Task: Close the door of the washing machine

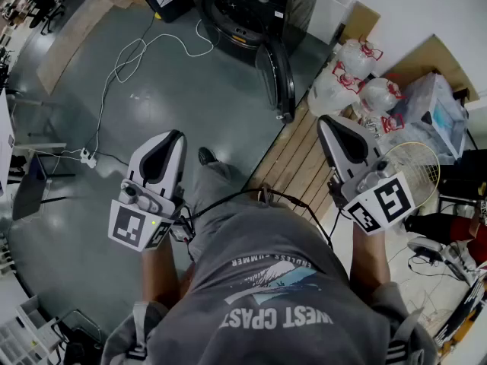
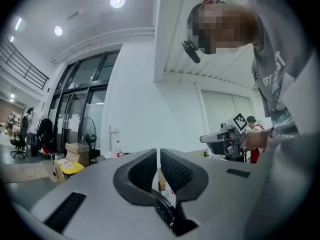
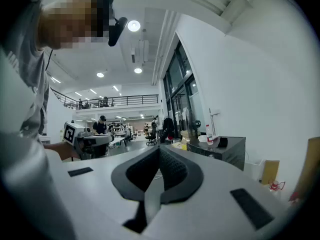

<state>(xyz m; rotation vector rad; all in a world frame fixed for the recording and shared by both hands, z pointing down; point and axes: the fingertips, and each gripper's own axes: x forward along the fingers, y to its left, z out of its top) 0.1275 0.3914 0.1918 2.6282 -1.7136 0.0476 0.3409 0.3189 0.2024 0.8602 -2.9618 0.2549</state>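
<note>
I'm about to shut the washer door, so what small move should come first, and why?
Probably step toward the washer: its door hangs open, and both the left gripper and the right gripper, shut and empty, are held well short of it.

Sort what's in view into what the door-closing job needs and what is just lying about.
Job: black front-loading washing machine; its round dark door, swung open; left gripper and right gripper, jaws shut, empty.
Lying about: white plastic bags with red handles; white cable on the floor; clear plastic box.
</note>
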